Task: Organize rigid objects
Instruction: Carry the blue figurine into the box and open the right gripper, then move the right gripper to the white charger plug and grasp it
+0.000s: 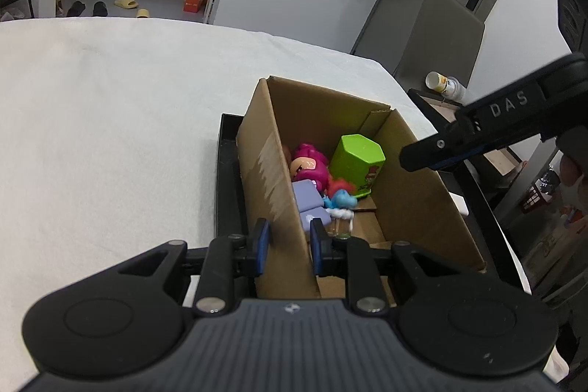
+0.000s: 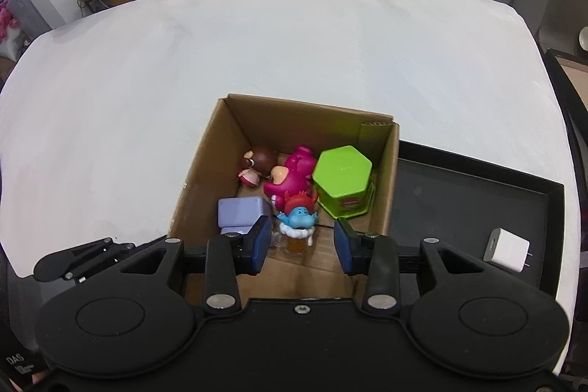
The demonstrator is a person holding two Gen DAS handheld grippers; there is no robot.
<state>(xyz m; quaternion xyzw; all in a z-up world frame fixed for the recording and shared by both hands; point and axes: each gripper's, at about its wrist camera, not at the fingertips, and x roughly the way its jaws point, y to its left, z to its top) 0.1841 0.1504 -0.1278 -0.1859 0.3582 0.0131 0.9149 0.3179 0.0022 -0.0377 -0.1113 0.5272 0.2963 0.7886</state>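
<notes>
Left gripper (image 1: 288,247) straddling cardboard box (image 1: 273,179) wall, right gripper (image 2: 303,247) spread above.

A table (image 2: 294,35) covered with a white cloth carries everything. Directly on it, near its right edge and close to the near side, lies a shallow black tray (image 2: 477,186), its rim showing beside and behind a brown cardboard box (image 2: 305,120). Whether the box stands in the tray or partly on the cloth cannot be told. The cloth reaches to the far edge and the rounded far right corner.
</notes>
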